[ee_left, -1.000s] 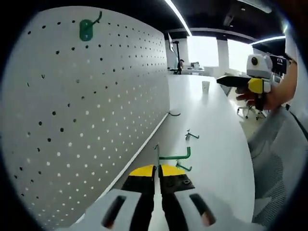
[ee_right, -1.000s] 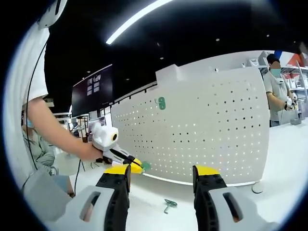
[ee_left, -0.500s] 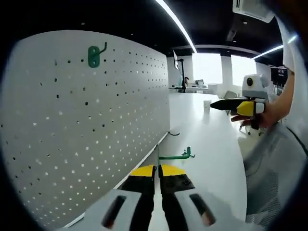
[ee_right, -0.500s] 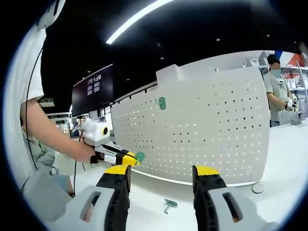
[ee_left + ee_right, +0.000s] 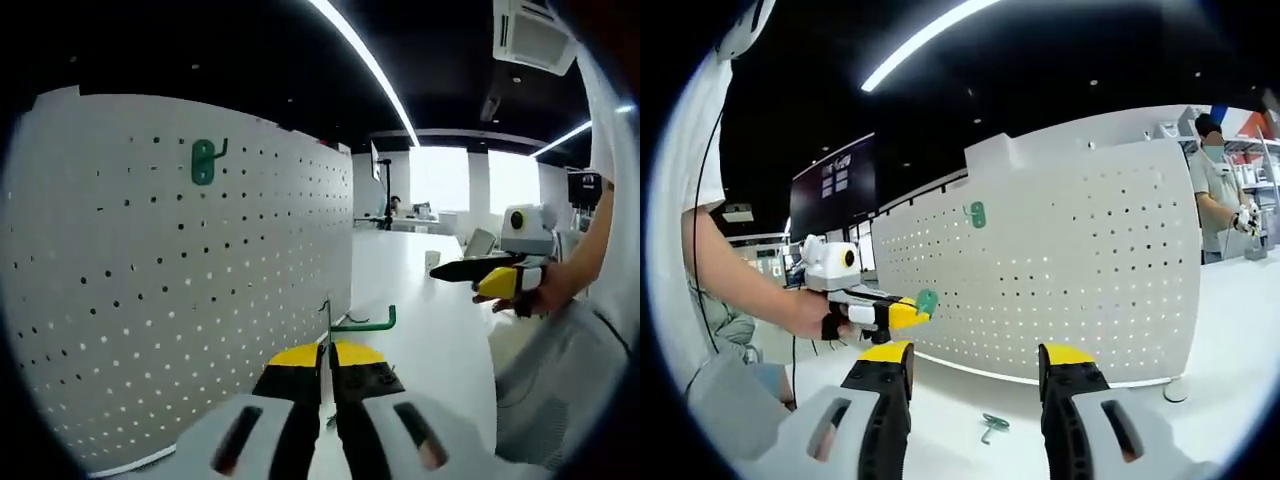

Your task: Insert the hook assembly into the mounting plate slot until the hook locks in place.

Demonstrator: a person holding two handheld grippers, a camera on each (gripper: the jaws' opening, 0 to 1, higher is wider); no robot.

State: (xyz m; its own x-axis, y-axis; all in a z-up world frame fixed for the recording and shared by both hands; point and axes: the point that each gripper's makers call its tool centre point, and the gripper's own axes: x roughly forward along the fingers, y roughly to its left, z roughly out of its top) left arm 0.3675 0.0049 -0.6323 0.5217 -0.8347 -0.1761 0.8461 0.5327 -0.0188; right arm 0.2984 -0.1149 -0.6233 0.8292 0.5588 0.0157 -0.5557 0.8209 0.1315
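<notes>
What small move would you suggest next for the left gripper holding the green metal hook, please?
Probably carry it up toward the white pegboard. The left gripper is shut on the green metal hook, which sits apart from the board's holes, lower than the green hook already mounted. The right gripper is open and idle.

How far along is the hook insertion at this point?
Done: one green hook already hangs high on the pegboard. In hand: the left gripper is shut on a second green hook, held up in the air beside the board, not yet touching it. The right gripper is open and idle. Left: seating the held hook in a board slot; another hook lies on the table.
</notes>
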